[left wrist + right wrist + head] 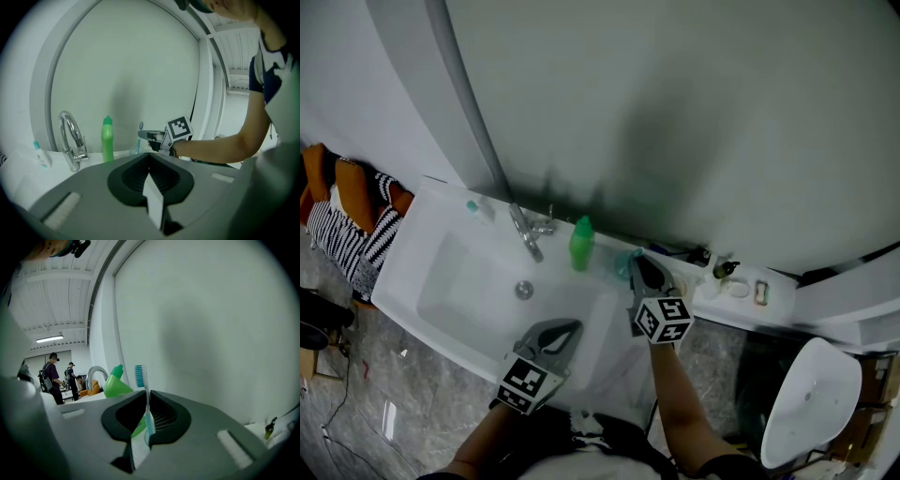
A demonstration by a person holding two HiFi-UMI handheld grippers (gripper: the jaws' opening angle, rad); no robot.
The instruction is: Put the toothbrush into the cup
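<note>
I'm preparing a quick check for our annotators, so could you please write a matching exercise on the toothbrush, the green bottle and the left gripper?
1. toothbrush
2. green bottle
3. left gripper

A. shut, with nothing between the jaws
B. standing on the back ledge of the sink
C. clamped upright, bristles on top

Pairs: 1-C, 2-B, 3-A

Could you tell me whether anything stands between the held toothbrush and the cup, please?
Nothing visible does. The right gripper holds the toothbrush upright right at the cup; the green bottle stands beside the cup, not in the path.
</note>
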